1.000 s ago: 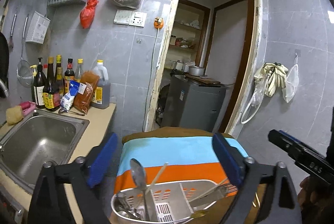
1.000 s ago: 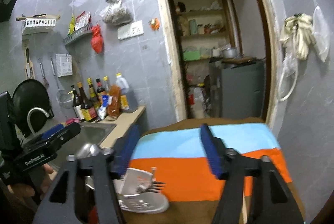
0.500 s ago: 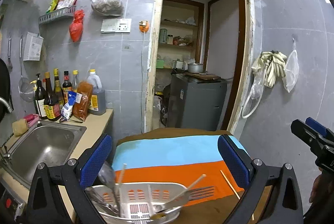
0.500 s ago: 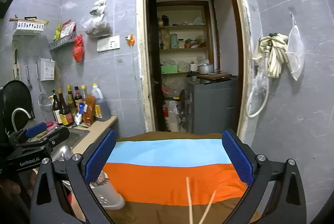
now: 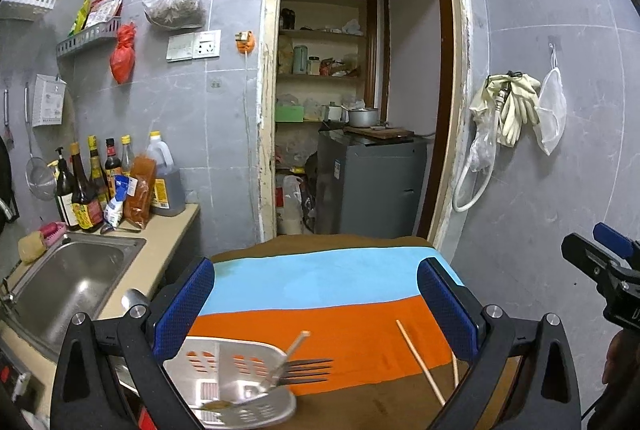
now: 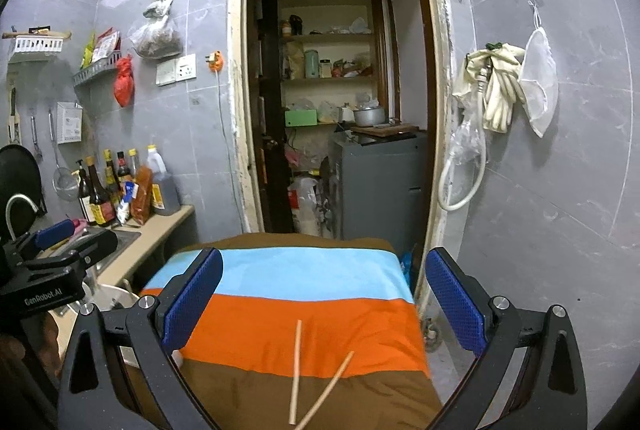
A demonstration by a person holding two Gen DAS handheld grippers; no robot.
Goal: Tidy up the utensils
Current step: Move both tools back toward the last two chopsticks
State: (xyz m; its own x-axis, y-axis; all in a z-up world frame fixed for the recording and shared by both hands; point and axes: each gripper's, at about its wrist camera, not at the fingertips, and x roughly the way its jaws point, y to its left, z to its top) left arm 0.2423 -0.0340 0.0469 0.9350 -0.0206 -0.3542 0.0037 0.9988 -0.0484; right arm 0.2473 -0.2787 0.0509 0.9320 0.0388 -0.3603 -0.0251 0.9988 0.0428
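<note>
A white slotted utensil basket point(image 5: 236, 366) lies at the left end of the striped cloth point(image 5: 320, 278). A fork point(image 5: 308, 370) pokes out of it to the right, and a pale stick handle point(image 5: 294, 346) leans out as well. Two wooden chopsticks point(image 6: 296, 370) lie loose on the cloth, crossing near the front; the left wrist view shows the chopsticks point(image 5: 420, 362) to the right of the basket. My left gripper point(image 5: 316, 304) is open above the cloth and basket, holding nothing. My right gripper point(image 6: 324, 300) is open and empty above the chopsticks.
A steel sink point(image 5: 72, 282) and a counter with sauce bottles point(image 5: 92, 189) sit left of the table. Behind the table is an open doorway with a grey cabinet point(image 5: 372, 185) and shelves. Gloves and a hose point(image 6: 496, 97) hang on the right wall.
Both grippers have drawn back from the basket toward the right. The right jaws have spread wider. The basket has slid to the lower left of view, and loose chopsticks now show on the cloth.
</note>
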